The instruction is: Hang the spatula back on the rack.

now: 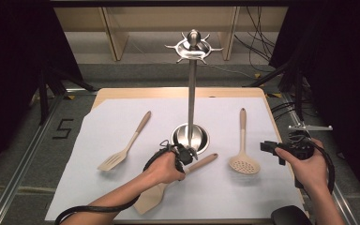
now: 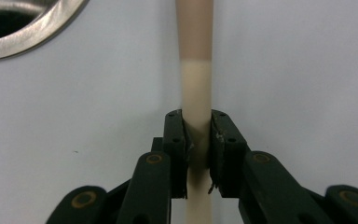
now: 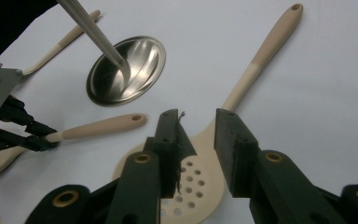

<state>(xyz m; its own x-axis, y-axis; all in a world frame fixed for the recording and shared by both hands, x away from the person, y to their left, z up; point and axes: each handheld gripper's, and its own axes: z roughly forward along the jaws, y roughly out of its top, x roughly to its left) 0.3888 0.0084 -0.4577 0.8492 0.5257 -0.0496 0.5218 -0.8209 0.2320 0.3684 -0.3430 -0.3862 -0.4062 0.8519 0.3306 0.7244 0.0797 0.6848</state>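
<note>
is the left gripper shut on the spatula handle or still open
Shut on it: in the left gripper view the left gripper's black jaws press both sides of the beige solid spatula's handle, which lies flat on the white table cover.

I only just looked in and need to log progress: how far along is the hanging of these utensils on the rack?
Nothing looks done yet: the hooks of the rack are bare. In hand: the left tool is clamped on the handle of the solid spatula, which lies on the table. Left: the slotted turner and the skimmer lie untouched; the right tool hovers open above the skimmer.
</note>
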